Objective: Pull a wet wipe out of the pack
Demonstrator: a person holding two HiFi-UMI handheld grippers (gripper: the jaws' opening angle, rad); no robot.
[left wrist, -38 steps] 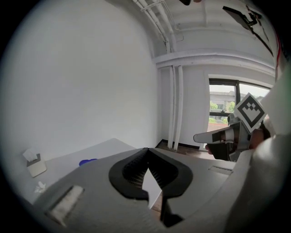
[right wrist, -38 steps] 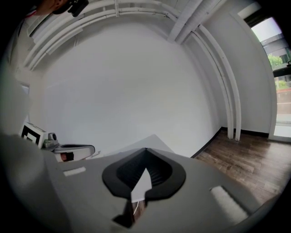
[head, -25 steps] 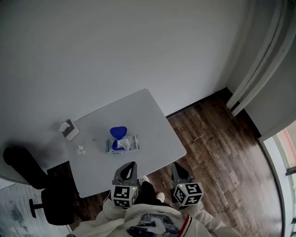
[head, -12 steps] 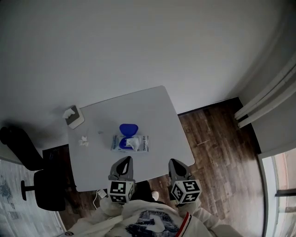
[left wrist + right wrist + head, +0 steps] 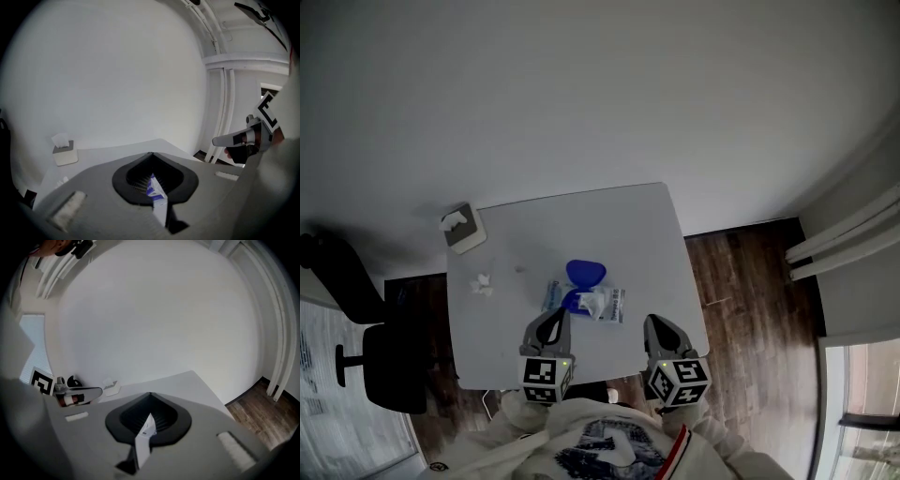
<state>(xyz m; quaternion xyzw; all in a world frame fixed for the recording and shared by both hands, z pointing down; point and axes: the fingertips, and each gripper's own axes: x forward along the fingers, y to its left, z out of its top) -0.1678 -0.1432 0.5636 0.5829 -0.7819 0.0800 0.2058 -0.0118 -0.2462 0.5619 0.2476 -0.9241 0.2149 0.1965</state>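
Observation:
The wet wipe pack lies near the middle of the white table. Its blue lid is flipped open and a white wipe sticks up from the opening. My left gripper hovers at the table's near edge, just short of the pack, with its jaws together and nothing in them. My right gripper is level with it to the right, also shut and empty. In the left gripper view a sliver of the pack shows in the slit between the jaws. In the right gripper view the pack shows the same way.
A tissue box stands at the table's far left corner, and a crumpled tissue lies near the left edge. A black chair stands left of the table. Wooden floor lies to the right, and a white wall rises behind.
Both grippers have come forward toward the table, side by side. They now reach over its near edge, closer to the pack. Both stay shut.

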